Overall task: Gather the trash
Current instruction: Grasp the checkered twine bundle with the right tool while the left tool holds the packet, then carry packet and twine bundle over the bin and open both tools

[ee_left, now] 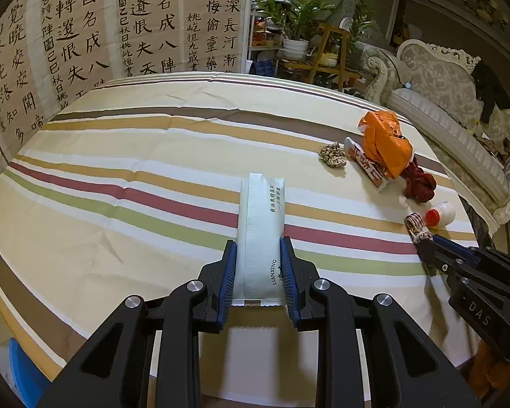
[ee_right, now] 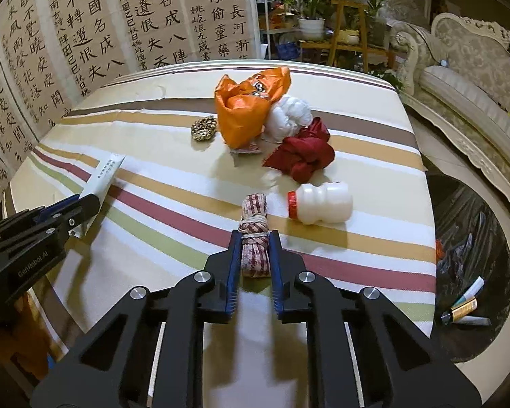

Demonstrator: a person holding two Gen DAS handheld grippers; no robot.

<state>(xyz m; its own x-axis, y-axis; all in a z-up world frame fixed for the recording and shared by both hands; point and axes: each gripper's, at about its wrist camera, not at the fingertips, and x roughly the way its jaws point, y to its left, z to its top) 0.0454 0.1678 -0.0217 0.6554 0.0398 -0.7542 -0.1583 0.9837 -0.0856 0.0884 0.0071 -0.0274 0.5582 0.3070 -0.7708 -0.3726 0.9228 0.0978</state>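
both grippers tilt down: left gripper [ee_left: 258, 255] clamps white packet [ee_left: 260, 238], right gripper [ee_right: 255, 248] clamps checked bundle [ee_right: 254, 234].

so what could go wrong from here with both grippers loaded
1. The right gripper pinches the tied checked cloth bundle close beside the small white bottle, which lies on its side and could roll if nudged.
2. The left gripper holds only the near end of the long white packet; it might sag or slip when carried.

Dim warm light — fisheye-bent edges
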